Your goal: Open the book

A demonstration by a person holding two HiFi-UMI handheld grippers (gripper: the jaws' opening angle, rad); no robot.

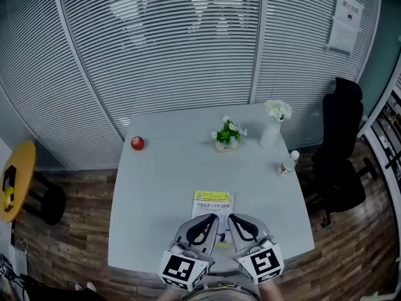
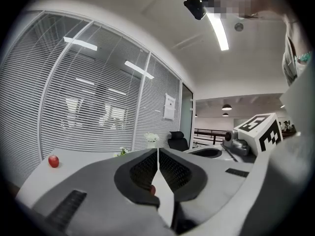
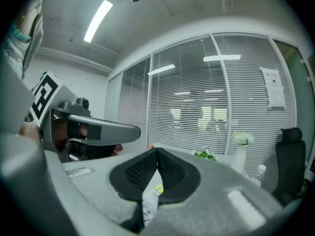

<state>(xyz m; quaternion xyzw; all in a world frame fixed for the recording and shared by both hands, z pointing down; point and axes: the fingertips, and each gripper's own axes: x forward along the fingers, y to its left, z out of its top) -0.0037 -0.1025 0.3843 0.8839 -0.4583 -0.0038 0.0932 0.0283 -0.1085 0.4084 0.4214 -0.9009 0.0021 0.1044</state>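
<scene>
Two grey grippers sit side by side at the bottom centre of the head view, each topped by a cube with black-and-white square markers. We see the left gripper (image 1: 212,220) with its textured dark pads pressed together on nothing, and the right gripper (image 1: 233,219) likewise closed and empty. Their tips lie over the lower half of the book (image 1: 212,204), which rests closed and flat near the front edge of the smooth pale grey table (image 1: 156,193).

The book's cover is white with a yellow band along the top, and its print is too small to read.

Further up the table, all well apart from the book, are:
- a round red apple (image 1: 137,143) at left
- a small potted plant (image 1: 227,135) at centre
- a white vase (image 1: 273,130) of white flowers at right
- a clear bottle (image 1: 289,163) at right

A black office chair (image 1: 338,149) stands at right and a round yellow stool (image 1: 15,179) at far left. A paper notice (image 1: 346,21) hangs on the slatted blinds (image 1: 156,49) at upper right, unreadable.
</scene>
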